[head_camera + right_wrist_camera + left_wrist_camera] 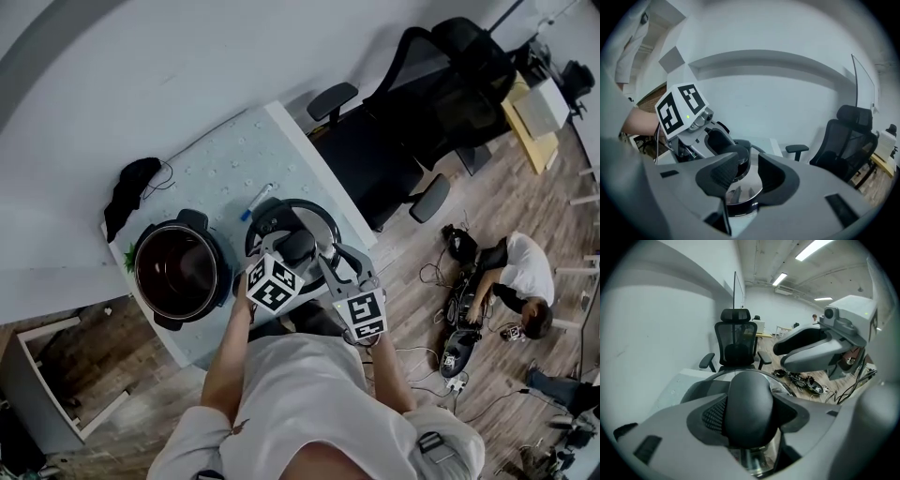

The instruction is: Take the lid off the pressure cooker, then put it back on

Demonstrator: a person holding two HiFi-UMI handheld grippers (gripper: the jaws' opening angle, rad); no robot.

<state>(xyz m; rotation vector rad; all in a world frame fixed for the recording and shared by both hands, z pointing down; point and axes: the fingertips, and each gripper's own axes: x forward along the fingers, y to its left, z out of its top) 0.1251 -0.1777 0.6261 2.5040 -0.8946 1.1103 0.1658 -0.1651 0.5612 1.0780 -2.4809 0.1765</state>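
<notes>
Lid (281,217) at 3 o'clock of open cooker (181,272). Left gripper (292,247) fingers pinching lid knob (748,401). Right gripper (746,173) fingers spread above lid.

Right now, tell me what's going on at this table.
A person is working with a claw in each hand. The pressure cooker pot stands open on the table, lid off. The lid is just to its right, and the left claw is shut on its black knob. The right claw is open, jaws apart just over the lid's shiny top, gripping nothing. Whether the lid rests on the table or is lifted isn't clear.
</notes>
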